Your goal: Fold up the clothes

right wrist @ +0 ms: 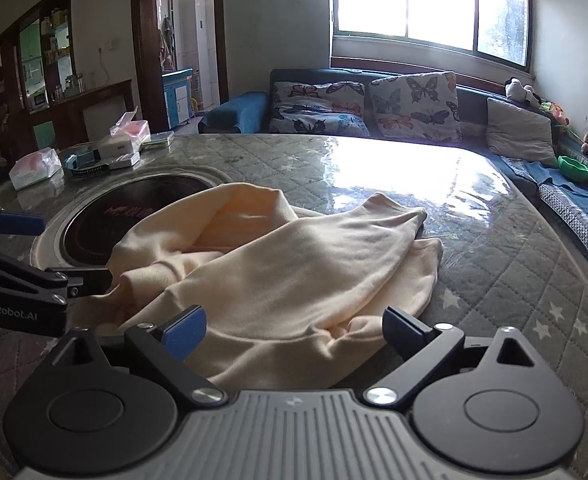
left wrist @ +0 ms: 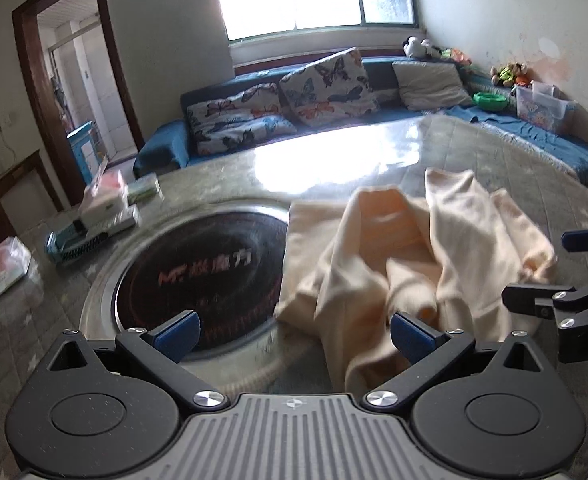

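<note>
Left wrist view: left gripper (left wrist: 294, 330) at bottom centre, fingers spread wide and gripping nothing, cream garment (left wrist: 406, 264) crumpled right of centre on the quilted table (left wrist: 494, 152), edge draped over the round cooktop (left wrist: 201, 268). Right wrist view: right gripper (right wrist: 294, 330) at bottom, jaws apart and empty, garment heaped mid-frame just beyond the fingertips, butterfly cushions (right wrist: 414, 104) up behind.

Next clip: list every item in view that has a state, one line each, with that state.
Cream garment: crumpled in a heap on the table, not folded, partly over the cooktop rim.
Left gripper: jaws open, nothing held, garment edge below.
Right gripper: jaws open, nothing pinched, garment below.
Round cooktop: set into the table, no pot on it.
Doorway: open.
Butterfly cushions: propped upright on the sofa.
</note>
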Motion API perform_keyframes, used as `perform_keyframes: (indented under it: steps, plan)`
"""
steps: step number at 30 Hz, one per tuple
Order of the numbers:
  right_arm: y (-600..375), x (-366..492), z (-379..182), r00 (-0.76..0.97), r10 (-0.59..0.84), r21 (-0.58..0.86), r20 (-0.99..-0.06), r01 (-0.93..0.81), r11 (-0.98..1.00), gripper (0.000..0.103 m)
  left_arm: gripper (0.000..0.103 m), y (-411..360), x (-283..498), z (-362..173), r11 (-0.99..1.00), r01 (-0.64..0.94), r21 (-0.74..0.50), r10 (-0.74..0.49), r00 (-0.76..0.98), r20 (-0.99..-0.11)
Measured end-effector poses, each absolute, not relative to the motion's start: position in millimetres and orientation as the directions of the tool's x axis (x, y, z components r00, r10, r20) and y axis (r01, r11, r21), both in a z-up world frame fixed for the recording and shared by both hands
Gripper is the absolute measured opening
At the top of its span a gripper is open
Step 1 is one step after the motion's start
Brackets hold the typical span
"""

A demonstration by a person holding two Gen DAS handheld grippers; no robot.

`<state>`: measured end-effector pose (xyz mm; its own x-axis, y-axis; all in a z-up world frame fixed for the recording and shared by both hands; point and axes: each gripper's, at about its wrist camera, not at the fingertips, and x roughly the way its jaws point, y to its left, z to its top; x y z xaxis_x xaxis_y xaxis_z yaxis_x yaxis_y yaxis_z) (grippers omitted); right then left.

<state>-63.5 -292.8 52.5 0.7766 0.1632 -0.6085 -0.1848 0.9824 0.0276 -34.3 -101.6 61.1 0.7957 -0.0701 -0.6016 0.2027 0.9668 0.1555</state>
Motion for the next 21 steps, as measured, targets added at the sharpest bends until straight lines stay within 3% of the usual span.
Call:
perform_keyframes:
  steps: [11, 12, 15, 16, 18, 19, 21]
  plan:
    - [-321, -22, 60, 0.774, 0.167, 0.091, -0.61, -0.141, 0.986, 0.081, 0.098, -121, 33, 74, 0.95, 0.296, 0.095, -0.186, 0.786, -0.589]
    - [-325, -13, 62, 0.777, 0.16, 0.089, -0.608, -0.134, 0.987, 0.079, 0.089, -124, 39, 73, 0.95, 0.299, 0.094, -0.188, 0.782, -0.595]
    - [-336, 6, 63, 0.774, 0.153, 0.106, -0.614, -0.11, 0.988, 0.076, 0.084, -132, 57, 65, 0.939, 0.33, 0.094, -0.204, 0.757, -0.62]
    - [-339, 13, 63, 0.773, 0.149, 0.11, -0.617, -0.102, 0.989, 0.073, 0.075, -134, 63, 62, 0.937, 0.336, 0.092, -0.206, 0.748, -0.631]
    - [-342, 28, 61, 0.766, 0.138, 0.109, -0.628, -0.089, 0.99, 0.071, 0.068, -136, 74, 55, 0.936, 0.343, 0.08, -0.211, 0.728, -0.653]
    - [-344, 36, 60, 0.761, 0.137, 0.112, -0.634, -0.085, 0.99, 0.068, 0.058, -137, 80, 52, 0.935, 0.347, 0.073, -0.215, 0.718, -0.662]
    - [-347, 52, 59, 0.752, 0.141, 0.124, -0.644, -0.079, 0.989, 0.065, 0.054, -139, 87, 47, 0.929, 0.364, 0.059, -0.232, 0.702, -0.674]
